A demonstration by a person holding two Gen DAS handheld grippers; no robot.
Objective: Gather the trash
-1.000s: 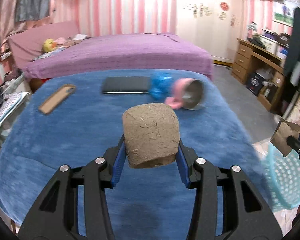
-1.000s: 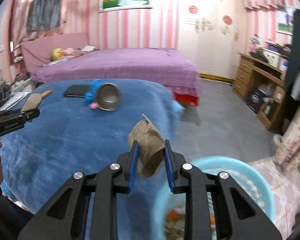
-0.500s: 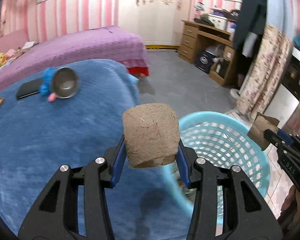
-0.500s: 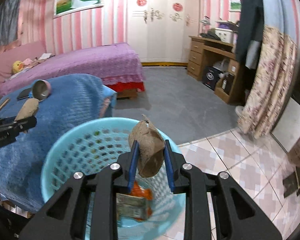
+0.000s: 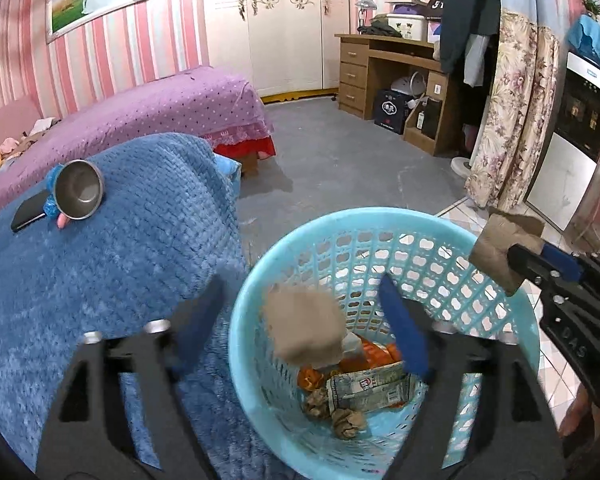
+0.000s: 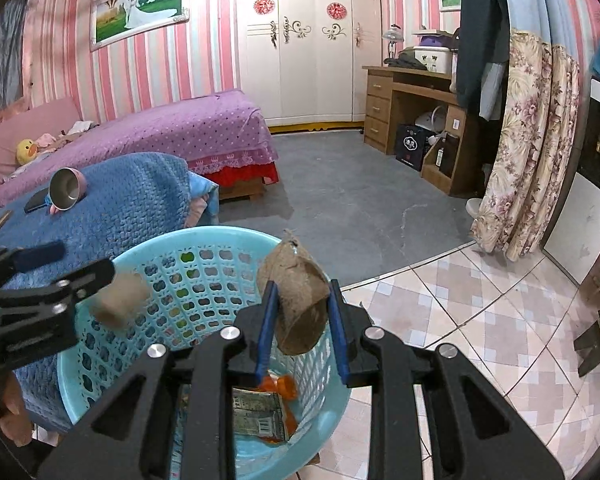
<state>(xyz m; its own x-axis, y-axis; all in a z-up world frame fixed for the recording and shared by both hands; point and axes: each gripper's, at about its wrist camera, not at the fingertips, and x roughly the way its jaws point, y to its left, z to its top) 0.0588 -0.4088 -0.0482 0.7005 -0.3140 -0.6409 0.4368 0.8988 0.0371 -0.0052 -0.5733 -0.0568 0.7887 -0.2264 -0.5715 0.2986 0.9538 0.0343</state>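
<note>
left gripper [image 5: 300, 332] jaws spread wide, empty | 1 brown tube [image 5: 304, 330] loose between them over basket [image 5: 496, 320] | right gripper [image 6: 302, 320] clamps 1 torn tube [image 6: 300, 300] above basket | blue blanket [image 5: 100, 260]: 1 steel cup [image 5: 78, 195], 1 phone [image 5: 28, 216]

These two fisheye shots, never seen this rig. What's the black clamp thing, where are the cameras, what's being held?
No robot here: a person holds a two-finger clamp in each hand, with a camera on each looking along its fingers.

Left view: the left gripper is open, and a blurred cardboard tube hangs loose between its fingers, above the blue basket, apparently falling.

Right view: the right gripper is shut on a torn tube over the same basket, which already holds wrappers.

A metal cup and a phone lie on the blue blanket.
</note>
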